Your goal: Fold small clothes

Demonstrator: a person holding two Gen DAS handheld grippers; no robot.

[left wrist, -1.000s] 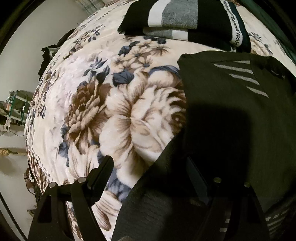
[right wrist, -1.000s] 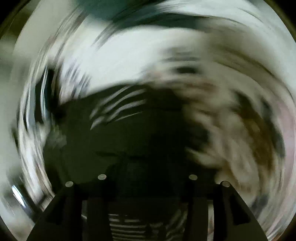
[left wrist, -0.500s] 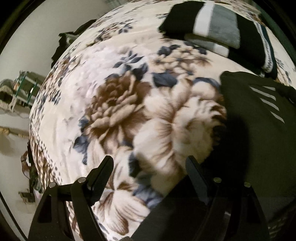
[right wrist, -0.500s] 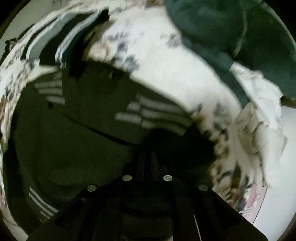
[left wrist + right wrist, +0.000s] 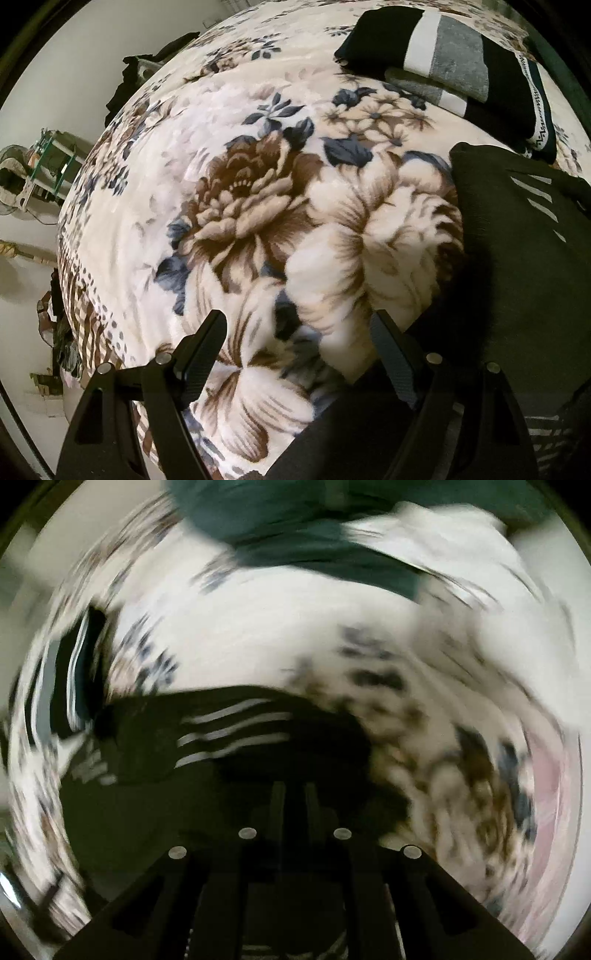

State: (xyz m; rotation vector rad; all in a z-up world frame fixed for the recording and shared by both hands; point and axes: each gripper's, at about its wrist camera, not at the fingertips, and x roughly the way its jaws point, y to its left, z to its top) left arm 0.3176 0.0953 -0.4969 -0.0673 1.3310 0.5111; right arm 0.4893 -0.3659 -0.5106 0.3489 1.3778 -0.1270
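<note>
left gripper (image 5: 299,328) jaws spread over floral blanket (image 5: 258,206); right gripper (image 5: 294,794) pinching dark garment (image 5: 155,805), blurred.

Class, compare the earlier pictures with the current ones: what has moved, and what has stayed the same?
The left hand-held gripper, open and empty, has slid left off the dark garment onto the floral blanket. The right hand-held gripper has narrowed to nearly shut over the garment; blur hides any grip. The folded striped pile stayed put.
</note>
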